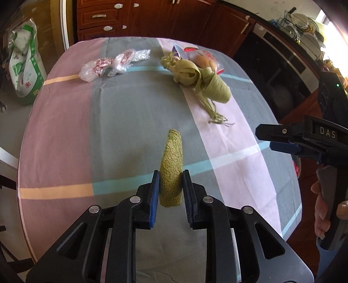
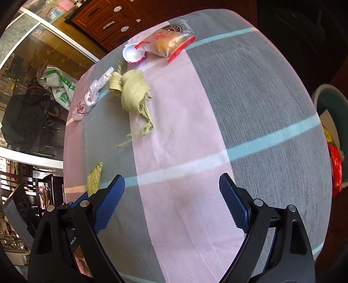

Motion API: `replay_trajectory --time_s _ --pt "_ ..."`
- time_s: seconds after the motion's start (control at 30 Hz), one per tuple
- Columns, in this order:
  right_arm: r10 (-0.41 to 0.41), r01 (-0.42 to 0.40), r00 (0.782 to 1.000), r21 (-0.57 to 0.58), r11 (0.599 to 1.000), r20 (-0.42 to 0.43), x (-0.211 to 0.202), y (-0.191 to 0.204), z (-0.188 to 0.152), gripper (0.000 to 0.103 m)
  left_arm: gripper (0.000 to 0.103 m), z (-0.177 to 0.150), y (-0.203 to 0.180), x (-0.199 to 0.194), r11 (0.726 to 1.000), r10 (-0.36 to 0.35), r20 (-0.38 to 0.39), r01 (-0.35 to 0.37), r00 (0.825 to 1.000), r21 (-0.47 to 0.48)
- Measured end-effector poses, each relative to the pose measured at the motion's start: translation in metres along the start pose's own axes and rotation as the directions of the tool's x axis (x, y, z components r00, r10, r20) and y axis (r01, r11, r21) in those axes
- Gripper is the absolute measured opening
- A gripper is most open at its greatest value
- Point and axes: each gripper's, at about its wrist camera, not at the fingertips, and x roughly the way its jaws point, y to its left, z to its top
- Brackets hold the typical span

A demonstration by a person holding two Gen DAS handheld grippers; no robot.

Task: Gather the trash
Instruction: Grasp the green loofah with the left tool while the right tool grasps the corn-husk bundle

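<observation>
A slice of green netted melon rind (image 1: 170, 169) stands on edge between the blue pads of my left gripper (image 1: 170, 185), which is shut on it just above the tablecloth. In the right wrist view the same rind (image 2: 94, 177) shows at lower left. My right gripper (image 2: 171, 187) hangs open over the pink stripe with nothing between its fingers; it also shows at the right edge of the left wrist view (image 1: 264, 138). Farther back lie a bundle of pale green leaves (image 1: 200, 80) (image 2: 130, 91), crumpled clear plastic wrappers (image 1: 108, 65) (image 2: 89, 98) and a red-edged food bag (image 2: 169, 41).
A round table carries a pink, grey and teal checked cloth (image 1: 130, 122). A white cup lid (image 2: 132, 54) lies beside the food bag. A teal bin (image 2: 332, 104) holding red trash stands past the table's right edge. Wooden cabinets (image 1: 152, 17) line the back; a green-and-white sack (image 1: 24, 65) sits on the floor.
</observation>
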Motion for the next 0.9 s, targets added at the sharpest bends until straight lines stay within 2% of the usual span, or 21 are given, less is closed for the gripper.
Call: replay_trajectory --time_s 0.33,0.57,0.63,0.67,0.7,0.77,0.9 --pt "-0.012 0.019 0.999 -0.133 0.991 0.049 0.047 0.057 0.084 0.084 0.022 0.045 0.026 0.015 0.999 -0.012 -0.002 0.012 1.000 -0.046" --pt "-0.014 0.026 0.998 -0.201 0.979 0.061 0.084 0.077 0.113 0.083 0.022 0.059 0.037 0.028 0.998 -0.012 -0.018 0.011 1.000 -0.061" --pt "-0.008 0.023 0.998 -0.219 0.975 0.069 0.089 0.079 0.115 0.070 0.022 0.060 0.037 0.031 0.998 -0.012 -0.020 0.011 1.000 -0.066" --pt "-0.010 0.025 0.998 -0.228 0.973 0.066 0.092 0.080 0.115 0.057 0.022 0.059 0.037 0.033 0.998 -0.009 -0.022 0.007 1.000 -0.068" --pt "-0.005 0.018 0.998 -0.233 0.972 0.056 0.094 0.081 0.115 0.049 0.022 0.059 0.037 0.034 0.998 -0.008 -0.025 0.006 1.000 -0.069" --pt "-0.001 0.015 0.998 -0.235 0.972 0.058 0.091 0.080 0.111 0.044 0.022 0.058 0.035 0.035 0.998 -0.004 -0.031 0.002 1.000 -0.070" --pt "0.009 0.006 0.998 -0.238 0.971 0.062 0.076 0.077 0.100 0.042 0.022 0.058 0.027 0.034 0.998 0.001 -0.030 -0.003 1.000 -0.062"
